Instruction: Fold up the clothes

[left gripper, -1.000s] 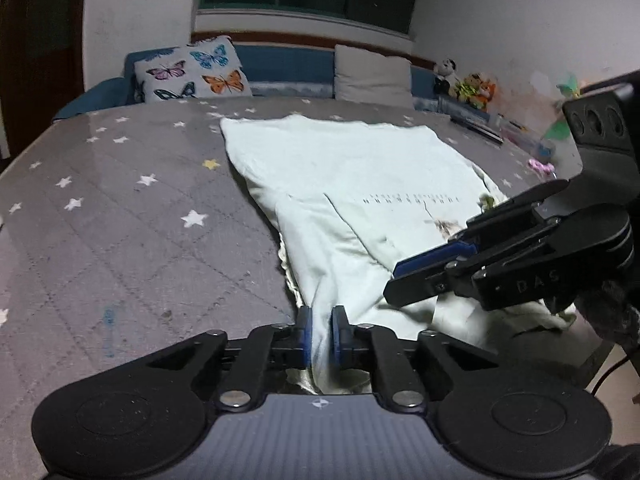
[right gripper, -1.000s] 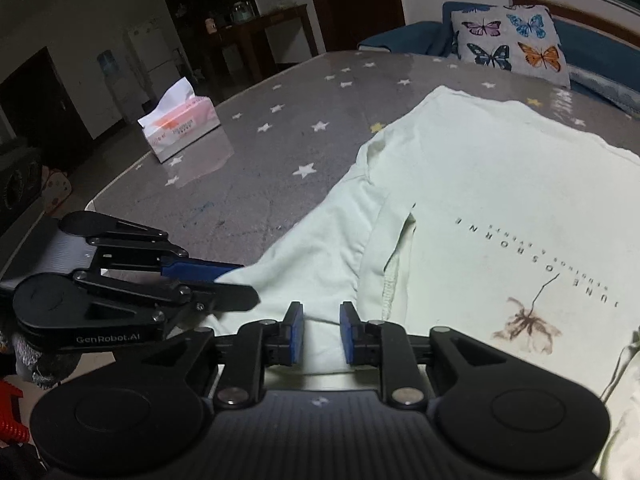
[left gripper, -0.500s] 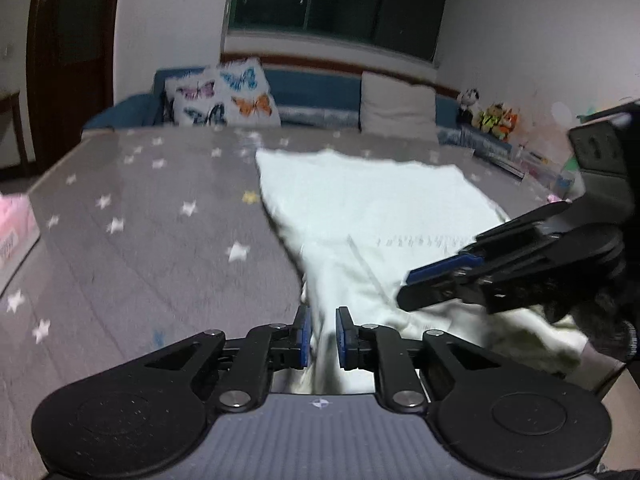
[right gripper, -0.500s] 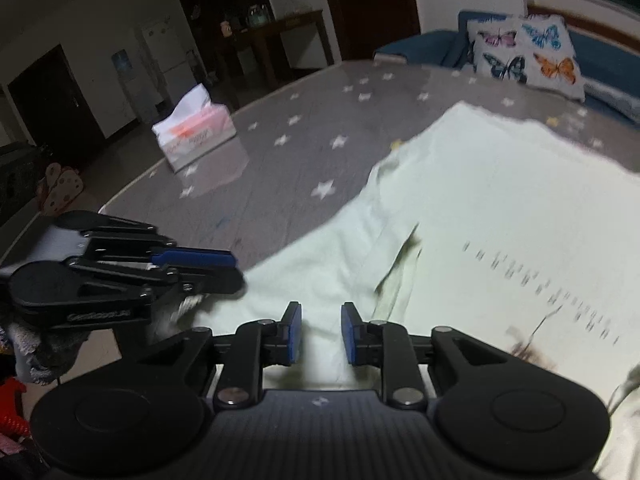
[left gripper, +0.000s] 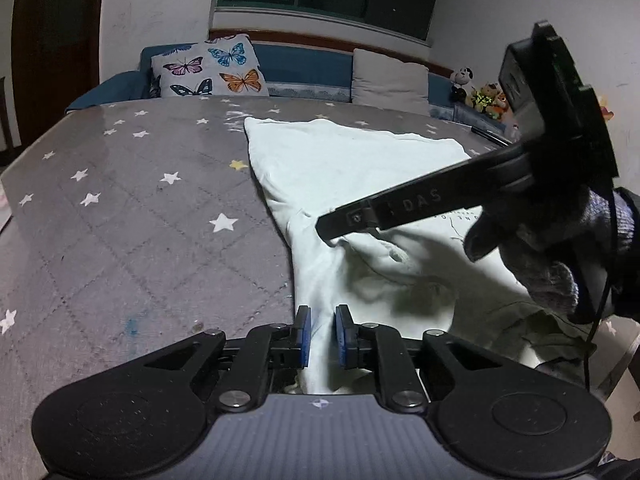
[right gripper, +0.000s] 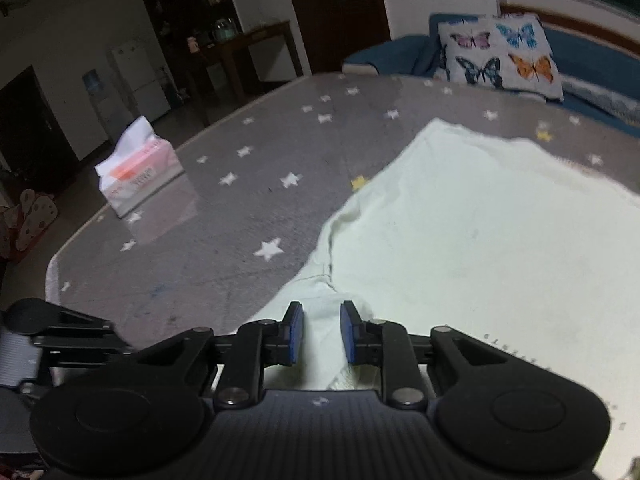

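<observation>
Left wrist view: your left gripper (left gripper: 319,338) has its fingers clamped on a bunched edge of the t-shirt (left gripper: 344,168), cloth running up between the blue pads (left gripper: 303,336). The shirt lies spread on the star-print worktop (left gripper: 132,216), near edge lifted and wrinkled. Your right gripper (left gripper: 334,226) reaches in from the right, tip touching the fabric at the sleeve area. In the right wrist view, the right gripper (right gripper: 320,334) has cloth between its fingers with a gap showing on both sides, so I can't tell whether it's actually biting.

Step, as I read it: you're picking up the near edge or sleeve side to start a fold. Next move needs a firm right-hand grip confirmed, then both hands lifting together and carrying the edge across toward the shirt's middle, keeping the cloth taut so the wrinkles don't fold in.

Readable text: "DAS" on the right gripper's finger. The shirt print is too small and blurred here to read. Tissue box (right gripper: 138,178) at the far corner of the worktop, label unreadable.
</observation>
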{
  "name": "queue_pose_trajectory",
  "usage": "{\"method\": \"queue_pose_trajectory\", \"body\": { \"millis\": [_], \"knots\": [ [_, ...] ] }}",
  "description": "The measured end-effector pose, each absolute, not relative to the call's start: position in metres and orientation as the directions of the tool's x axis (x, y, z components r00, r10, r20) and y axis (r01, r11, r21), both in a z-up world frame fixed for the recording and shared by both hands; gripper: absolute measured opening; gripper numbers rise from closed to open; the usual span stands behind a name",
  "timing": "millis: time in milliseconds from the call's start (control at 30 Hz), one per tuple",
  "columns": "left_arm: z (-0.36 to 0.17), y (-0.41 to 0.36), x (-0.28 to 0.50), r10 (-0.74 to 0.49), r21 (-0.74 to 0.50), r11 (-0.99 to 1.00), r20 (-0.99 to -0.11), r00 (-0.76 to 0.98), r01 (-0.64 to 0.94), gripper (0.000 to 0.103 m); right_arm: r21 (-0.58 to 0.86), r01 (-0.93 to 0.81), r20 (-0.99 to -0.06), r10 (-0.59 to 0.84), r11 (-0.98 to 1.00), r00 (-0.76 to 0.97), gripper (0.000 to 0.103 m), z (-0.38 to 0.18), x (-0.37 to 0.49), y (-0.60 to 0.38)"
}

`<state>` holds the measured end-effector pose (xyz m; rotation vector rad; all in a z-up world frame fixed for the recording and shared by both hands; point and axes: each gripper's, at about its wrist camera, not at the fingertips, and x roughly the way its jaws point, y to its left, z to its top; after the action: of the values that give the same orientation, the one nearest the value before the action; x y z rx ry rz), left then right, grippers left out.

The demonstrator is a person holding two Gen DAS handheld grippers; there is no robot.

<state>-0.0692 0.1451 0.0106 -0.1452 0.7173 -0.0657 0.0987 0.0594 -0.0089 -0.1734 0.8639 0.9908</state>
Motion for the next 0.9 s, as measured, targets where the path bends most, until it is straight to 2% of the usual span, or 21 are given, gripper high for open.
{"method": "queue_pose_trajectory", "body": {
  "millis": [367,533,900],
  "knots": [
    [0.020,0.131,-0.069,-0.103,-0.114,0.993,-0.639,0.762,0.039,0.016,0.209,-0.820,-0.697,0.670,0.533,0.258,0.020,0.009,0.082,0.049],
    [0.017,0.130,-0.071,-0.091,-0.094,0.995,-0.651,0.754,0.038,0.017,0.193,-0.823,-0.730,0.639,0.534,0.243,0.019,-0.004,0.076,0.045],
    [0.023,0.127,-0.052,-0.082,-0.070,0.996,-0.626,0.775,0.049,0.017,0.215,-0.830,-0.703,0.672,0.515,0.235,0.020,0.014,0.047,0.013]
  ]
}}
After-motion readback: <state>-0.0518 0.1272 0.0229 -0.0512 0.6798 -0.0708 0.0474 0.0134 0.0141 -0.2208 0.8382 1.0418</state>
